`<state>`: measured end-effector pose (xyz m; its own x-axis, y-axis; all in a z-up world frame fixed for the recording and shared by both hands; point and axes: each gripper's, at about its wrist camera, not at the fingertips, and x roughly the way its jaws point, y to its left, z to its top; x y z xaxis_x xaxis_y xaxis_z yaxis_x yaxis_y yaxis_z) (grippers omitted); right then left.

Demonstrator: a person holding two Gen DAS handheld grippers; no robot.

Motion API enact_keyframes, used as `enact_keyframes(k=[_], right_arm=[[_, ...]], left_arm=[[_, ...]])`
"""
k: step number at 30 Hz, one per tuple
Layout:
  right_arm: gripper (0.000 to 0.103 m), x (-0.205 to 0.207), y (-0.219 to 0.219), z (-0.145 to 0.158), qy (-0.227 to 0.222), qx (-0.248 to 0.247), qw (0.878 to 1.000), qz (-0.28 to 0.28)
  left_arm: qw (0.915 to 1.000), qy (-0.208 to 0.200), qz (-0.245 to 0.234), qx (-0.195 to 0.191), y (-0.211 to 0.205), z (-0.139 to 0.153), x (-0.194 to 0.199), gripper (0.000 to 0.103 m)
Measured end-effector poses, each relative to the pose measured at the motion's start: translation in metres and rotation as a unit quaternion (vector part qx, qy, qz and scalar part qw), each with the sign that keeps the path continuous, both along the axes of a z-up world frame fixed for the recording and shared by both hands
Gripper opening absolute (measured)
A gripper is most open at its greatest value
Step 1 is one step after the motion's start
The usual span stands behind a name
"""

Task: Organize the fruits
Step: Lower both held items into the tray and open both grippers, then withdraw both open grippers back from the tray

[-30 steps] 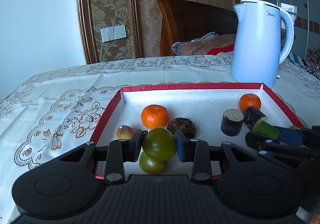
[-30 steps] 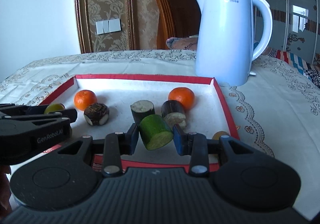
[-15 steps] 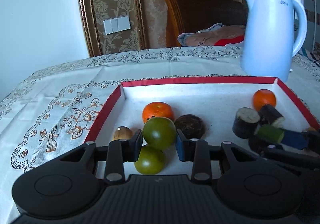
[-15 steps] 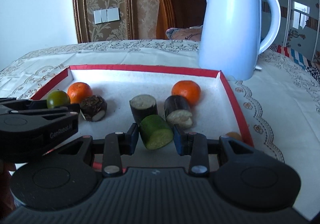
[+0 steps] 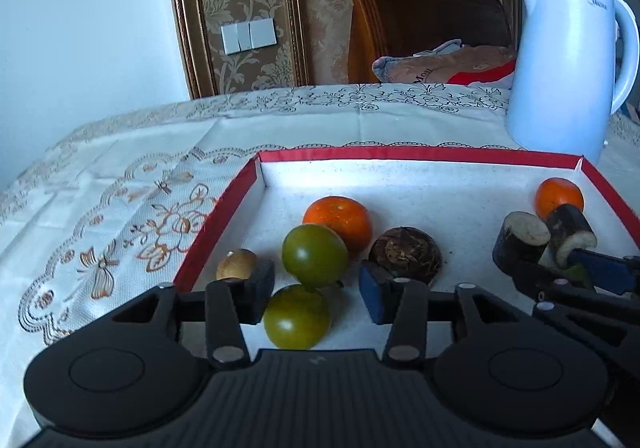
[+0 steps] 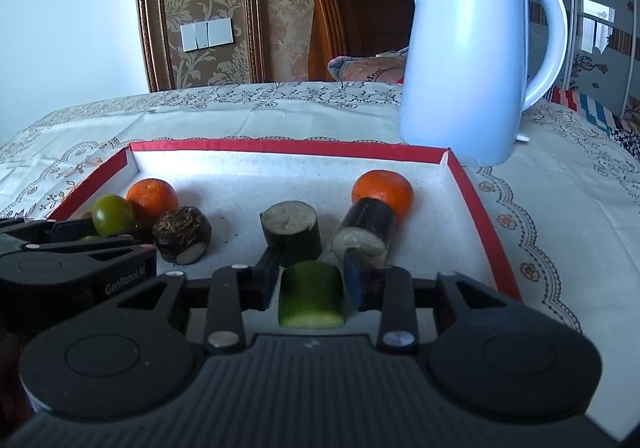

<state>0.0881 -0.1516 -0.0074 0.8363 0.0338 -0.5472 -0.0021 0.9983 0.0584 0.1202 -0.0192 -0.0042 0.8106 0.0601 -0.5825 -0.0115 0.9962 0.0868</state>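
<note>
Green tomato (image 5: 314,261) between the opening left tool (image 5: 316,290) — right tool (image 6: 311,280) opening around cucumber piece (image 6: 311,299).

Embroidered tablecloth (image 5: 132,176) covers the table — red-rimmed tray (image 6: 486,224) and white kettle (image 6: 468,60) on it.

Two oranges (image 5: 338,222) (image 5: 559,196), two green tomatoes (image 5: 315,255) (image 5: 297,317), two eggplant chunks (image 6: 291,233) (image 6: 370,230)
</note>
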Motion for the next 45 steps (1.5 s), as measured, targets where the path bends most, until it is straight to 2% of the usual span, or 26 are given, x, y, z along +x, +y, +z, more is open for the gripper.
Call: enact_keyframes(k=[6,13,17,20,28,30,33,36,45], right_arm=[[0.066,-0.007,-0.001,0.003,-0.014,0.006,1.0,-0.003],[0.07,-0.015,-0.005,0.005,-0.024,0.021,0.999,-0.008],[0.08,-0.027,-0.006,0.009,-0.042,0.021,0.999,-0.01],[0.08,-0.039,-0.011,0.013,-0.054,0.032,0.998,-0.009],[0.081,-0.071,-0.022,0.013,-0.064,0.063,0.996,-0.008],[0.086,-0.08,-0.023,0.013,-0.067,0.065,0.996,-0.01],[0.087,-0.092,-0.024,0.011,-0.069,0.066,0.995,-0.012],[0.088,-0.099,-0.022,0.009,-0.068,0.063,0.996,-0.006],[0.089,-0.101,-0.015,0.004,-0.059,0.043,0.997,-0.001]], left_arm=[[1.0,0.001,-0.002,0.002,0.001,-0.002,-0.002,0.052],[0.9998,0.005,-0.003,-0.022,0.008,0.002,-0.009,0.052],[0.9996,-0.006,0.001,-0.026,0.012,0.007,-0.021,0.052],[0.9996,-0.018,0.011,-0.018,0.013,0.01,-0.034,0.053],[0.9992,-0.036,-0.003,-0.019,0.015,0.014,-0.072,0.053],[0.9988,-0.045,-0.006,-0.018,0.017,0.014,-0.082,0.053],[0.9981,-0.057,-0.002,-0.022,0.02,0.015,-0.095,0.066],[0.9979,-0.053,-0.011,-0.035,0.022,0.014,-0.102,0.066],[0.9983,-0.038,-0.016,-0.041,0.024,0.009,-0.103,0.066]])
